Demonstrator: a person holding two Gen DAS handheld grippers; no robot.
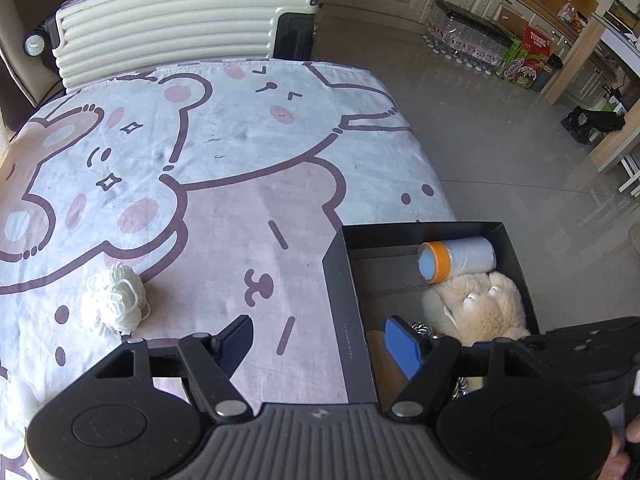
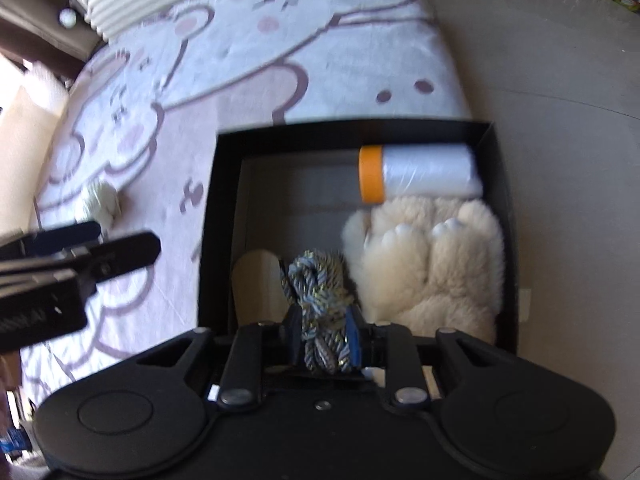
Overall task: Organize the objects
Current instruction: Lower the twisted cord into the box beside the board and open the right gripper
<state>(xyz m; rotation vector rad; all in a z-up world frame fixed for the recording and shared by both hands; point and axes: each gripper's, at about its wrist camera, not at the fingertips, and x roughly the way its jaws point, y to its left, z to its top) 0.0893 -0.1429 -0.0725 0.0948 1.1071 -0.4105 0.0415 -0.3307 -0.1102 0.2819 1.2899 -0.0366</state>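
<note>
A black box [image 1: 340,272] [image 2: 218,184] sits at the table's right edge. Inside lie a plastic roll with an orange end [image 1: 456,258] [image 2: 420,174], a cream plush paw [image 1: 480,308] [image 2: 432,264] and a tan wooden piece [image 2: 256,280]. My right gripper [image 2: 324,336] is shut on a blue-grey rope bundle [image 2: 320,304], held over the box's near end. My left gripper [image 1: 324,344] is open and empty, straddling the box's left wall. A white yarn ball [image 1: 114,300] [image 2: 102,200] lies on the cloth, left of the left gripper.
The table is covered with a cartoon bear cloth [image 1: 200,168]. A cream ribbed suitcase [image 1: 168,20] stands behind it. The floor [image 1: 500,152] drops off to the right, with bottles and cartons [image 1: 524,60] by cabinets.
</note>
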